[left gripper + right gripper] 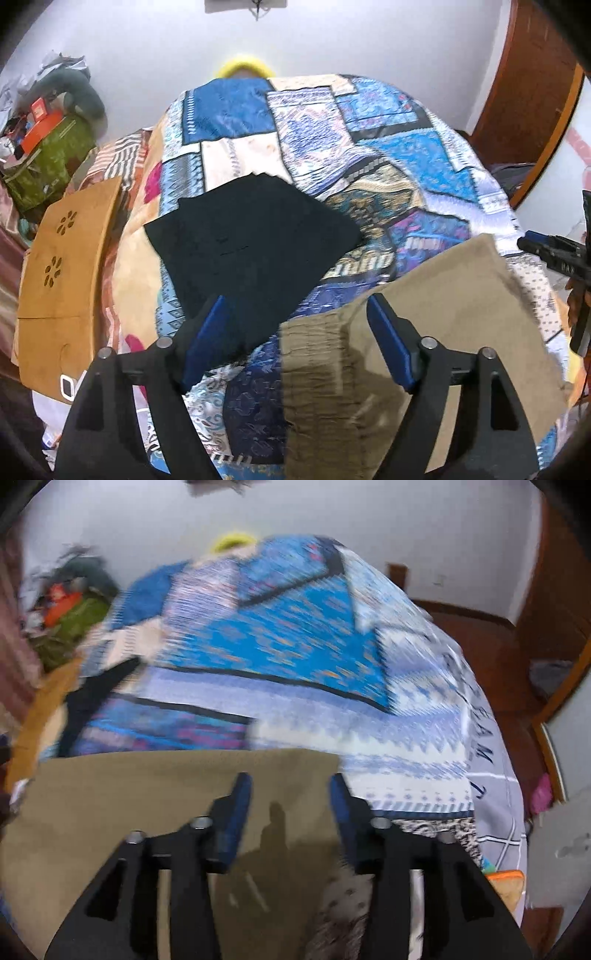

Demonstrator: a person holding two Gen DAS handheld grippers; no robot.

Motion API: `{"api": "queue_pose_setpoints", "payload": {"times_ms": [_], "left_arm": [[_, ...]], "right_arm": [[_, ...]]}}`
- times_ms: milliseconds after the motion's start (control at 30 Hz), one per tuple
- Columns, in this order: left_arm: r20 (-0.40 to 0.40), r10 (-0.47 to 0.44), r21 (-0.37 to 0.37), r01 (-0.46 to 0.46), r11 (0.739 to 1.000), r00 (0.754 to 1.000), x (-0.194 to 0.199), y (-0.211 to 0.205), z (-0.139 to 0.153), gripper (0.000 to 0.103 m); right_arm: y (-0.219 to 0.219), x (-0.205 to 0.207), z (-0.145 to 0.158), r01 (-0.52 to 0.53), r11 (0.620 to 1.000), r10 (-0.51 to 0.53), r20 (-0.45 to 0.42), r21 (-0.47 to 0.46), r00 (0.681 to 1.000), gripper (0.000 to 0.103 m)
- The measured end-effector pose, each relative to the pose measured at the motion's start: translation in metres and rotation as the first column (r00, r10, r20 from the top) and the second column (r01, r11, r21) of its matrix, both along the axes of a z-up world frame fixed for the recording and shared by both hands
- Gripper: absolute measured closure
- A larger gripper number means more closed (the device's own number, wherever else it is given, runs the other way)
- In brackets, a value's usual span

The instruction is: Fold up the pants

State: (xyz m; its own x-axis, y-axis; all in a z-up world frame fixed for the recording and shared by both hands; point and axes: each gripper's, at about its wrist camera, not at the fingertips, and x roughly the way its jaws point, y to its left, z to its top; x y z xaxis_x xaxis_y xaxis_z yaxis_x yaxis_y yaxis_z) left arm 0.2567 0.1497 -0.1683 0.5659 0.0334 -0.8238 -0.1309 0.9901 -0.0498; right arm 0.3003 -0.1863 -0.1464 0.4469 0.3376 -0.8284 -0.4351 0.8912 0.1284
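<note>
Blue-padded fingers of the left gripper fill the foreground of its own view, spread wide with nothing between them, hovering above the elastic waistband end of the khaki pants. From the right wrist view, the right gripper stands partly open over the same cloth, its pads clear of the fabric, though that picture is blurred.

Going by size, the bed comes first, covered by one patchwork quilt in blues and creams that serves as the folding surface. Next, the khaki pants lie flat near the bed's closest edge, already doubled into a compact rectangle, probably released so the fold can settle. One black garment, folded square, sits just beyond and to the left, apart from the khaki pair; it looks like finished work set aside. A single wooden board with flower cut-outs rests at the bed's left edge.

Two grippers, two folded garments, one board.
</note>
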Motion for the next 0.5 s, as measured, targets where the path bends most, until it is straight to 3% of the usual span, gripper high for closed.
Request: {"api": "queue_pose_setpoints", "payload": {"times_ms": [67,167,267,367,500], "left_arm": [[0.004,-0.024,-0.019,0.024,1.000,1.000,-0.001,-0.007,0.005,0.019],[0.001,-0.062,-0.020,0.062,0.998,0.998,-0.001,-0.020,0.006,0.016],[-0.023,-0.098,-0.021,0.098,0.995,0.995,0.001,-0.033,-0.002,0.011],[-0.064,-0.132,-0.047,0.129,0.991,0.989,0.005,-0.040,-0.016,0.010],[-0.164,-0.171,-0.053,0.165,0.985,0.972,0.010,-0.050,-0.047,0.010]], "right_arm": [[0.018,-0.014,0.015,-0.052,0.998,0.051,0.013,0.031,0.999,0.049],[0.043,-0.036,0.032,-0.119,0.988,0.118,0.013,0.097,0.993,0.033],[0.067,-0.049,0.033,-0.183,0.974,0.186,-0.012,0.135,0.982,0.030],[0.091,-0.048,0.021,-0.234,0.961,0.247,-0.076,0.148,0.966,0.030],[0.118,-0.049,-0.014,-0.277,0.958,0.287,-0.179,0.077,0.941,0.030]]}}
